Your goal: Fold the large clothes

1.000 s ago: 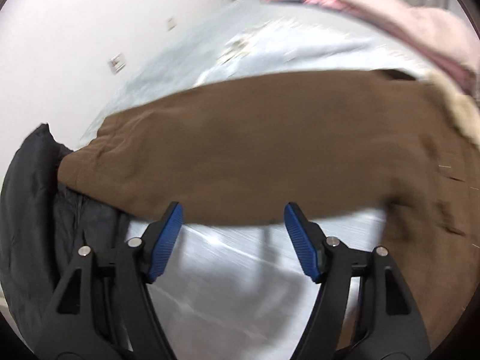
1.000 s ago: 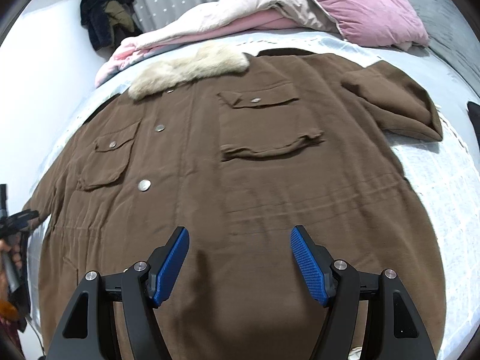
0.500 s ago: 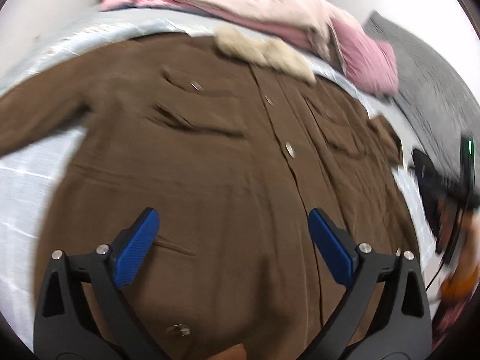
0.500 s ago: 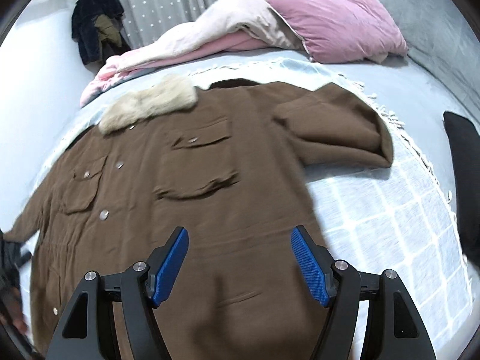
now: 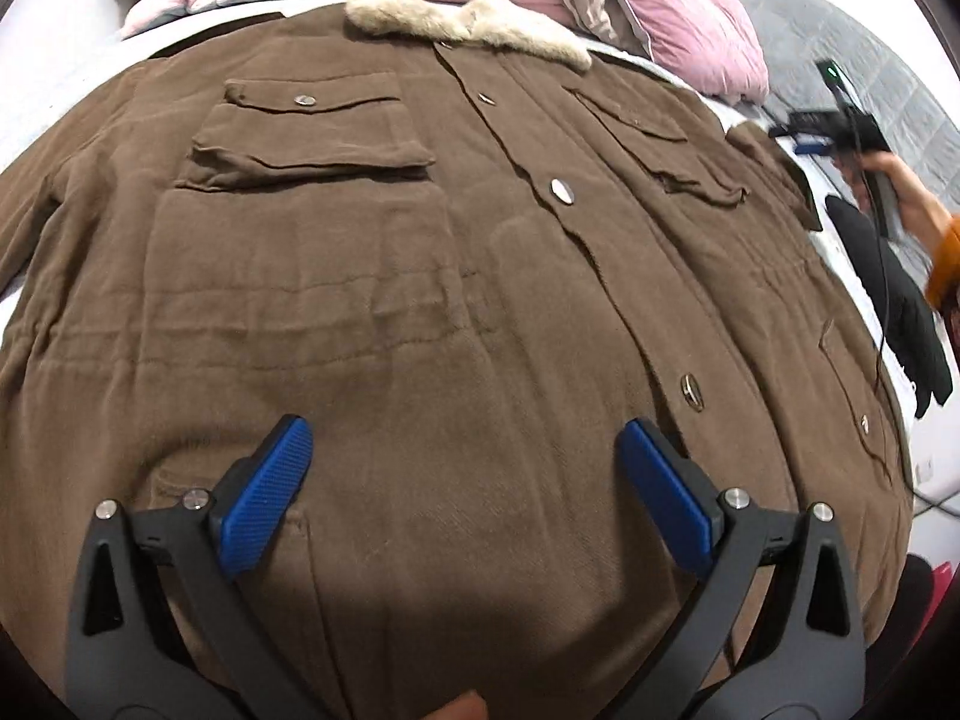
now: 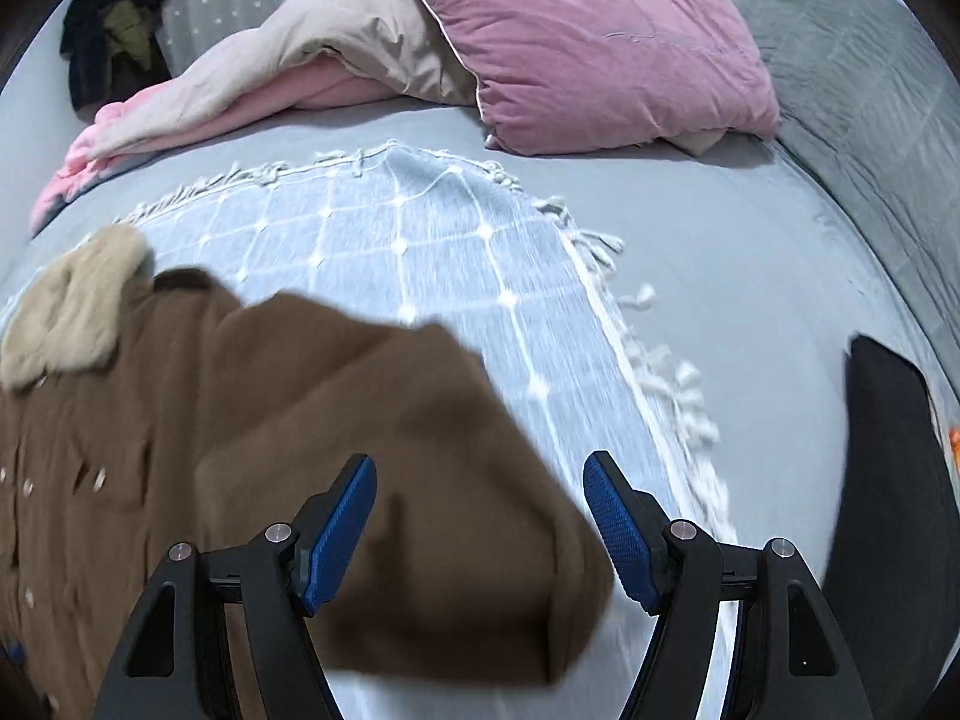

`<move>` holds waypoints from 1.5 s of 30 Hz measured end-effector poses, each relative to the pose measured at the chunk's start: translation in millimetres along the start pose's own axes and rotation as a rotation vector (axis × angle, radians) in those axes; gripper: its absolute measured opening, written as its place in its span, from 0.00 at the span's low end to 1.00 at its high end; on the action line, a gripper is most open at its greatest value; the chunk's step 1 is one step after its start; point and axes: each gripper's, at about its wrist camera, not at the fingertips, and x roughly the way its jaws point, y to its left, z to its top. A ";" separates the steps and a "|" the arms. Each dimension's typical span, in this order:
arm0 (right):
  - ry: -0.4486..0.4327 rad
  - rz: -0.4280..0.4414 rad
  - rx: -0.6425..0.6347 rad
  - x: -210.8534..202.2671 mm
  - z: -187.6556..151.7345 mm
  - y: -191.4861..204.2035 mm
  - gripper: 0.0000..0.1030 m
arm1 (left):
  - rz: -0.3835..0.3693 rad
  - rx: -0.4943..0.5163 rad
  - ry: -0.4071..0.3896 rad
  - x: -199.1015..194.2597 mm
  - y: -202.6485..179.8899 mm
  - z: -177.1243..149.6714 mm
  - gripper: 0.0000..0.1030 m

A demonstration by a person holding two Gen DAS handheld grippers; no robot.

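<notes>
1. A large brown button-front coat [image 5: 372, 276] with a beige fur collar [image 5: 468, 30] lies spread front-up on a bed; in the left wrist view it fills nearly the whole frame.
2. The left claw [image 5: 462, 468] hangs over the lower body of the coat, below the left chest flap pocket [image 5: 306, 138]. Its blue-padded fingers [image 5: 267, 498] stand wide apart with nothing between them.
3. A row of metal snap buttons [image 5: 562, 190] runs down the coat from the fur collar, passing to the right of the left claw.
4. In the right wrist view, the right claw [image 6: 480, 516] sits over the folded-in brown sleeve [image 6: 390, 480] at the coat's edge. Its blue pads [image 6: 618, 528] are spread apart and grip nothing; whether the left pad touches the sleeve cannot be told.
5. Under the coat lies a pale blue checked throw with white tassels [image 6: 420, 252], spread on the grey bedsheet [image 6: 720, 252].
6. Beyond the coat's collar, at the head of the bed, sits a dusty pink velvet pillow [image 6: 600, 54] beside a bunched beige and pink duvet [image 6: 300, 66].
7. To the right of the coat, a black garment [image 6: 888, 468] rests on the sheet near the bed's edge.
8. In the left wrist view, the person's right hand [image 5: 912, 198] holds the other tool off the coat's right side.
</notes>
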 end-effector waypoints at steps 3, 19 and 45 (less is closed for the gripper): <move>0.040 0.011 -0.009 22.3 4.9 7.7 0.70 | 0.005 -0.002 -0.003 1.8 0.7 2.4 0.99; -0.230 -0.177 0.395 -144.2 -108.9 -111.9 0.05 | 0.022 -0.027 0.002 -2.4 -0.2 1.1 0.99; 0.035 -0.012 0.333 -101.7 -120.0 -159.6 0.73 | -0.073 -0.180 -0.046 -9.6 17.0 13.2 0.99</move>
